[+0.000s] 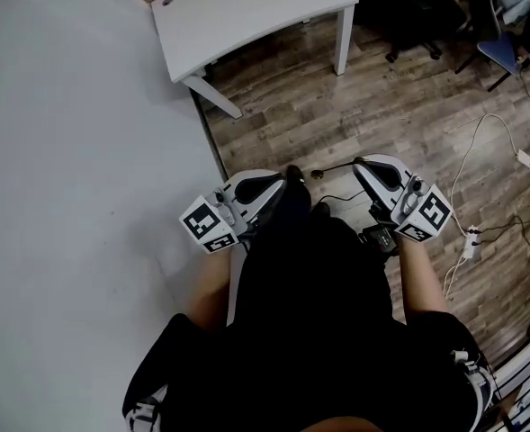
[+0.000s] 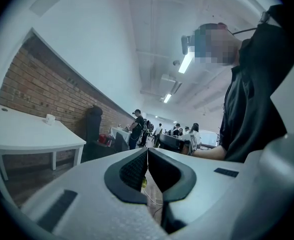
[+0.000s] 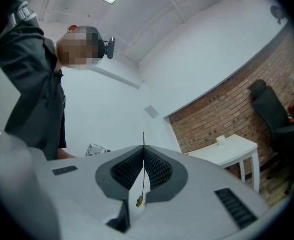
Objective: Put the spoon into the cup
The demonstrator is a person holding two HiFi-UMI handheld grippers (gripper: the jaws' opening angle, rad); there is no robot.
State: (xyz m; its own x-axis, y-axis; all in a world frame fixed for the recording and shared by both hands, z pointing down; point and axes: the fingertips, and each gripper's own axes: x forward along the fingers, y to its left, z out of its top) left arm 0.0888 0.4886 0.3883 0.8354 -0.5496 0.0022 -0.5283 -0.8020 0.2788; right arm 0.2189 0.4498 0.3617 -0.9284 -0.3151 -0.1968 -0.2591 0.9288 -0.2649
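Observation:
I hold both grippers close to the body, above the wooden floor. My right gripper (image 1: 359, 163) (image 3: 143, 149) is shut on a thin gold spoon (image 3: 142, 179), seen edge-on between the pads. In the head view the spoon (image 1: 332, 169) sticks out leftward from the jaw tips. My left gripper (image 1: 291, 176) (image 2: 147, 151) is shut with nothing in it, its tips near the spoon's free end. A small white cup (image 2: 50, 118) (image 3: 220, 140) stands on a white table (image 1: 247, 7) some way ahead. The cup itself does not show in the head view.
A pale wall (image 1: 67, 196) fills the left of the head view. White cables with a plug block (image 1: 471, 241) lie on the floor at right. Dark office chairs (image 1: 417, 25) stand behind the table. Several people stand far off (image 2: 137, 126).

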